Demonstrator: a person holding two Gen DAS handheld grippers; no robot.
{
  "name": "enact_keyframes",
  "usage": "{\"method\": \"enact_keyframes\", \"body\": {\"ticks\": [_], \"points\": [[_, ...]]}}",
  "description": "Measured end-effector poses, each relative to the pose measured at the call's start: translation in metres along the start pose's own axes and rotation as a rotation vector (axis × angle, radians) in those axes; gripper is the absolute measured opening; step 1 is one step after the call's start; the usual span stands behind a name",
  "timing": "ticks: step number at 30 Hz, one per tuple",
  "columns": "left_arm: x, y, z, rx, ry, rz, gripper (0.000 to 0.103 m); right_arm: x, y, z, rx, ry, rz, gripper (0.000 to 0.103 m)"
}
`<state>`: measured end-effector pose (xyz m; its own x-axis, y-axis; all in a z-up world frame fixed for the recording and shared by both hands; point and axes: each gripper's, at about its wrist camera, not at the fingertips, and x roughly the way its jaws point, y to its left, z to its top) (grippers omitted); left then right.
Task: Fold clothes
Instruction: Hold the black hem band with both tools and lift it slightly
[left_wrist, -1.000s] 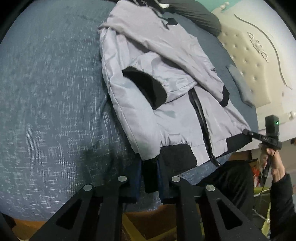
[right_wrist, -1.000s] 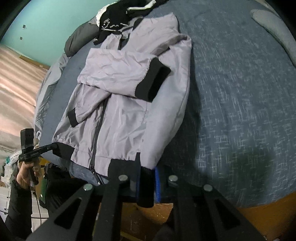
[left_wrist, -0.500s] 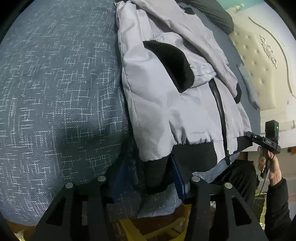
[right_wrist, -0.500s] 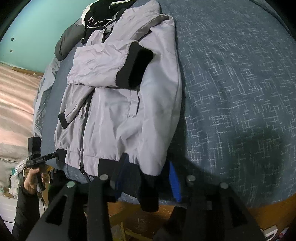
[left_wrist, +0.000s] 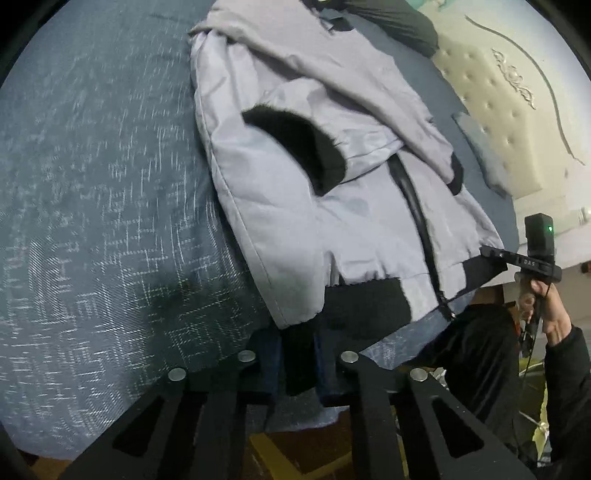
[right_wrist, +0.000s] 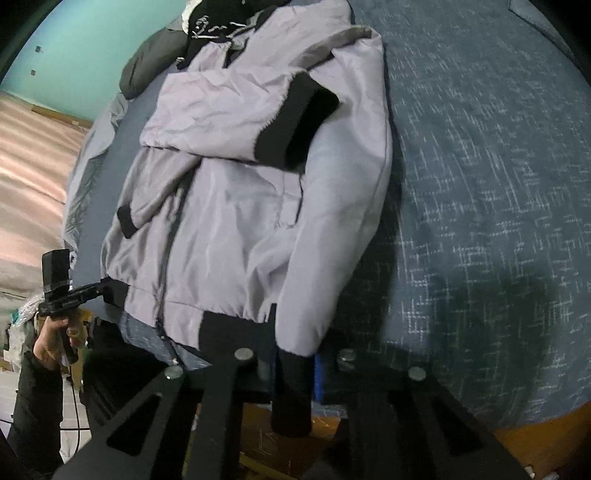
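A pale grey jacket (left_wrist: 369, 221) with black cuffs and a black hem lies face up on the blue bedcover (left_wrist: 92, 221), both sleeves folded across its chest. My left gripper (left_wrist: 299, 365) is shut on one corner of the black hem at the bed's edge. At the hem's other corner, my right gripper (left_wrist: 495, 254) shows in the left wrist view. In the right wrist view the same jacket (right_wrist: 240, 221) spreads away from my right gripper (right_wrist: 293, 376), which is shut on its hem corner. The left gripper (right_wrist: 103, 288) pinches the far corner there.
A cream tufted headboard (left_wrist: 498, 110) stands beyond the bed. Dark clothes (right_wrist: 221, 22) lie piled past the jacket's collar, under a teal wall (right_wrist: 92, 44). A person's hand (left_wrist: 550, 306) and black sleeve hold the right gripper off the bed's edge. Wide bedcover (right_wrist: 480, 184) lies beside the jacket.
Half a second ago both grippers' jaws stood wider around the hem and sat closer to the jacket. Now both are shut on the hem corners again and drawn back.
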<state>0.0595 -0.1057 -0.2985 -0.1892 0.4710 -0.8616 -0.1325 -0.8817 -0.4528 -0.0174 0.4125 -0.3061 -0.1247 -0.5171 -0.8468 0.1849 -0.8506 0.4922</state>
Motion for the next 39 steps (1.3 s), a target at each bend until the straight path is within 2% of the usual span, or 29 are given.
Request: {"method": "enact_keyframes", "body": {"ticks": [7,20,28,39], "points": [[-0.034,-0.024,0.001,0.078,-0.04,0.032,0.011,-0.029,0.014,0.001,-0.054,-0.033,0.049,0.01],[-0.095,-0.049,0.017,0.179,-0.116,0.02,0.011,-0.092,0.05,0.002,-0.188,-0.101,0.12,0.01],[-0.127,-0.057,0.051,0.205,-0.189,0.012,0.011,-0.133,0.076,0.02,-0.262,-0.178,0.146,0.01],[-0.144,-0.072,0.112,0.192,-0.242,0.017,0.011,-0.161,0.095,0.08,-0.262,-0.224,0.131,0.01]]}}
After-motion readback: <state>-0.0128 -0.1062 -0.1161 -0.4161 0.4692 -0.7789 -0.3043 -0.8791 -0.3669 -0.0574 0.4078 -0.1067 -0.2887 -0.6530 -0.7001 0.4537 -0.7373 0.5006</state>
